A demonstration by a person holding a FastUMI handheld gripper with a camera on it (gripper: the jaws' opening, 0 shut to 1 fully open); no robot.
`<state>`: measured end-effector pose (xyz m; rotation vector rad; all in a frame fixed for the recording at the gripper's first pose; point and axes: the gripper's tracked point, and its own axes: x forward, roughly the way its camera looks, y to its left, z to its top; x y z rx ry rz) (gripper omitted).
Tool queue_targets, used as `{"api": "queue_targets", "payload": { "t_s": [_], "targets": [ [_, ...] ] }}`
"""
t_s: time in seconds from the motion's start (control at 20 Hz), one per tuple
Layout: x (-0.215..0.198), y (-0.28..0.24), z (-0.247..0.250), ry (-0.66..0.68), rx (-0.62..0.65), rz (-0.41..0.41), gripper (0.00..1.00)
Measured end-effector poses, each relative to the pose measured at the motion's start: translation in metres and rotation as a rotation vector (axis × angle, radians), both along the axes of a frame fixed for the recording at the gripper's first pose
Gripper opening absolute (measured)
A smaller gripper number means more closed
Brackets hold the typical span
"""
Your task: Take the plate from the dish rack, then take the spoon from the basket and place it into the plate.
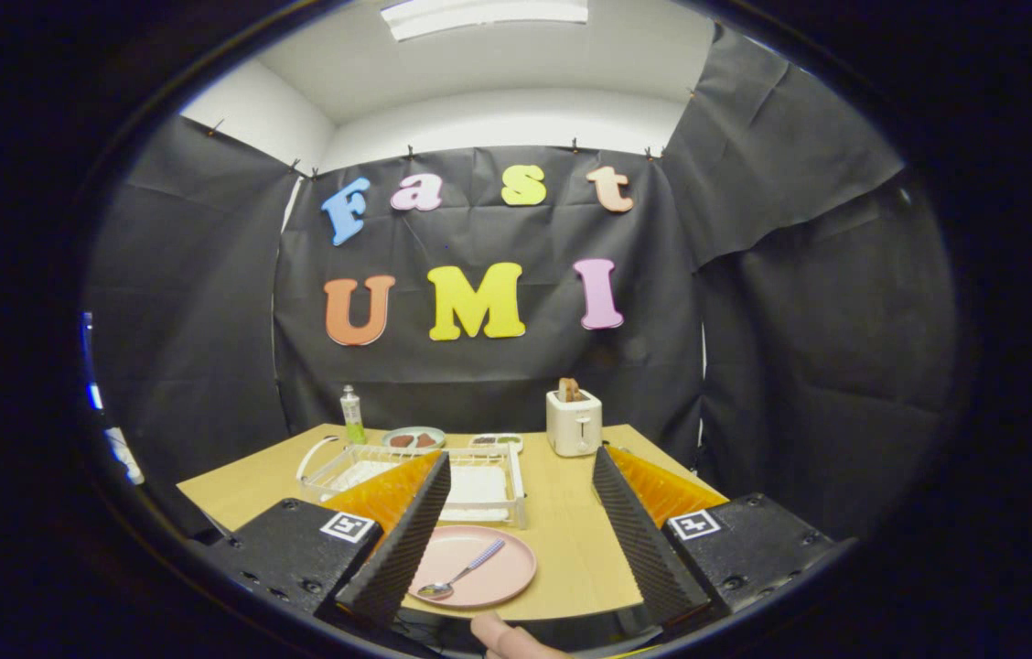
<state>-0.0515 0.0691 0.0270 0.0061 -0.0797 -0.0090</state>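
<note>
The gripper (521, 540) hangs above the near edge of the wooden table (571, 540), its two ridged fingers (635, 540) spread wide apart — nothing between them but air and tabletop. It has hold of nothing.

Down between the fingers, closer to the left one, sits the pink plate (498, 577), flat on the table near its front edge. And there's the spoon (461, 578) lying in it: metal bowl toward the near left rim, pale striped handle angled up and away to the right. The left finger's tip overlaps the plate's left side in the view; whether it touches, I cannot tell.

Just beyond the plate stands the white wire dish rack (479, 480), a white pad on its floor, partly hidden behind the left finger. A curved white handle (313, 455) shows at its left end.

Along the back of the table, from left to right: a small bottle with green contents (351, 416), a greyish plate with brown pieces on it (413, 439), a shallow white tray with small dark and green bits (496, 442), and a white toaster (574, 423) with a slice of toast (569, 390) sticking out of the top.

At the very bottom, a fingertip (502, 638) of the person pokes in below the plate — just under the table's edge.
</note>
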Motion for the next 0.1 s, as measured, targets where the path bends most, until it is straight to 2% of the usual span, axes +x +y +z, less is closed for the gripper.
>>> {"api": "queue_targets", "payload": {
  "t_s": [0.1],
  "targets": [
    [-0.0032,-0.0033,0.0024,-0.006,0.005,-0.005,1.00]
  ]
}}
